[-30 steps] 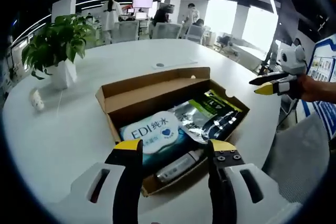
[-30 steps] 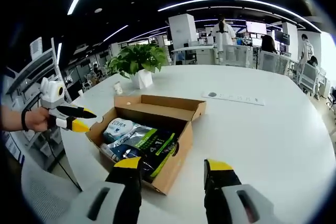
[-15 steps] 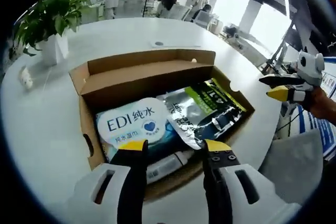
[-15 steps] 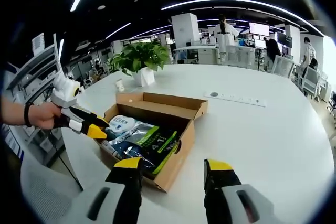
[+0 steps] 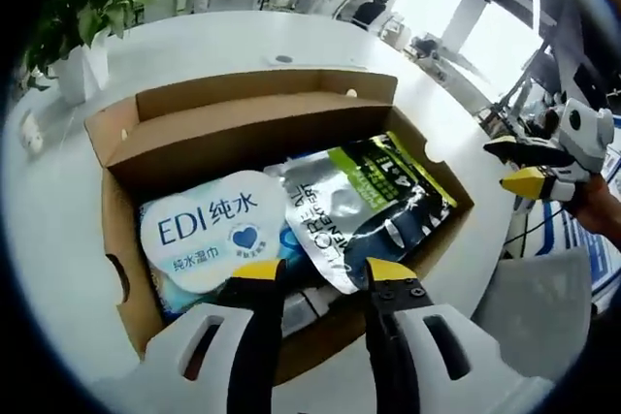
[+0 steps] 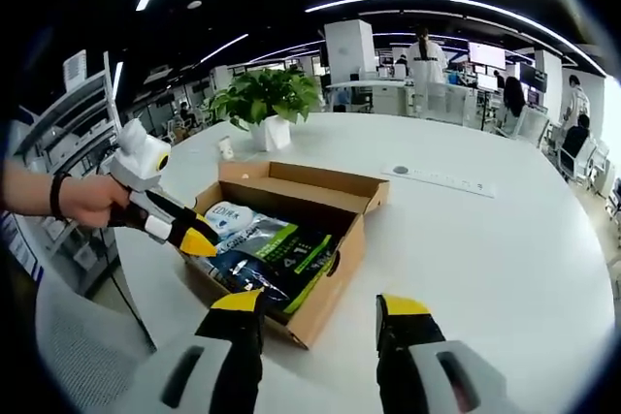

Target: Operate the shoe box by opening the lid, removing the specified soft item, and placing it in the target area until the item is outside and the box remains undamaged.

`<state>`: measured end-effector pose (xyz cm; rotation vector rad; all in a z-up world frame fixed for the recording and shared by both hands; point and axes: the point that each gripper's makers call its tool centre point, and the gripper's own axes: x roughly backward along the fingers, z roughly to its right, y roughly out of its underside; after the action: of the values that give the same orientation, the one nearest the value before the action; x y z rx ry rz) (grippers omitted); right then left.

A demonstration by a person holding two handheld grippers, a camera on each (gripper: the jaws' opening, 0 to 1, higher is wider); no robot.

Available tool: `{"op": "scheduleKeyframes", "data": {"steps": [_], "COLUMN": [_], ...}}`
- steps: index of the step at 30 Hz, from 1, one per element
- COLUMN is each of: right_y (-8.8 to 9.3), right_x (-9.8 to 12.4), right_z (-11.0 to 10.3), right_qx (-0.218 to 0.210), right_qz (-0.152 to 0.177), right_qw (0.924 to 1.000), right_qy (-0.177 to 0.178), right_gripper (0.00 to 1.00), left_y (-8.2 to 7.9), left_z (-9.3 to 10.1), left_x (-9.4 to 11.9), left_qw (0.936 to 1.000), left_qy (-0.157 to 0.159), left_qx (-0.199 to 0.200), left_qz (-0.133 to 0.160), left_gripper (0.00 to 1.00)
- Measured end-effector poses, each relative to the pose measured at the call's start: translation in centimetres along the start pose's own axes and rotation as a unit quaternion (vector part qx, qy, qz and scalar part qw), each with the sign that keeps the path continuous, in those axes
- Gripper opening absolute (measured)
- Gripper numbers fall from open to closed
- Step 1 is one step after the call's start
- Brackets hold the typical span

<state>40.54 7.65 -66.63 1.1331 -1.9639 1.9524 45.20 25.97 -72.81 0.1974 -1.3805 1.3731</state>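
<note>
- The left claw [image 5: 312, 271] has its jaws spread and holds nothing; its yellow tips hang over the near edge of the shoe box [image 5: 243, 123]. In the right gripper view the same left claw [image 6: 201, 237] has its tips at the box's rim.
- Compared with a second ago, the left claw has come down from well apart to just above the contents. I judge the reach for the soft item is nearly finished and the closing comes next.
- Just ahead of its left jaw lies the wet-wipes pack [image 5: 209, 235], white and blue. Ahead of its right jaw lies the silver pouch [image 5: 374, 203] with green print, partly over the pack.
- The lid is already folded back on the far side, so the opening step looks done.
- The right claw [image 6: 317, 303] is also spread and empty, back from the box above the white worktop [image 6: 505, 239].
- Beyond the box stands a potted plant [image 6: 264, 104].
</note>
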Motion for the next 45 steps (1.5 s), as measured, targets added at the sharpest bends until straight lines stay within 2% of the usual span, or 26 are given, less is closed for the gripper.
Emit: {"op": "scheduleKeyframes", "data": {"steps": [6, 17, 21, 26, 31, 33, 45], "right_y": [0.3, 0.6, 0.7, 0.8, 1.0, 1.2, 1.5], "right_x": [-0.1, -0.3, -0.3, -0.1, 0.0, 0.1, 0.3], "right_z": [0.3, -0.1, 0.1, 0.3, 0.4, 0.4, 0.9], "right_qx": [0.014, 0.012, 0.012, 0.011, 0.01, 0.01, 0.004], "right_qz": [-0.008, -0.01, -0.011, -0.012, -0.013, -0.014, -0.014], "right_qw": [0.9998, 0.9999, 0.9999, 0.9999, 0.9999, 0.9998, 0.9999], "right_qy": [0.007, 0.0, 0.0, 0.002, 0.003, 0.003, 0.008], "right_gripper": [0.43, 0.43, 0.43, 0.43, 0.42, 0.42, 0.41], "left_y": [0.1, 0.0, -0.2, -0.2, -0.5, -0.5, -1.1], "left_z": [0.4, 0.9, 0.7, 0.8, 0.6, 0.5, 0.9], "left_x": [-0.2, -0.9, -0.9, -0.9, -1.0, -1.1, -0.9], "left_qw": [0.9998, 0.9991, 0.9992, 0.9991, 0.9986, 0.9983, 0.9992], "left_qy": [0.01, 0.02, 0.017, 0.015, 0.009, 0.009, 0.004], "left_qx": [0.017, 0.037, 0.035, 0.038, 0.051, 0.057, 0.026], "left_qz": [-0.007, -0.008, -0.007, -0.005, 0.004, 0.006, 0.03], "left_gripper": [0.28, 0.22, 0.16, 0.14, 0.03, 0.02, 0.0]}}
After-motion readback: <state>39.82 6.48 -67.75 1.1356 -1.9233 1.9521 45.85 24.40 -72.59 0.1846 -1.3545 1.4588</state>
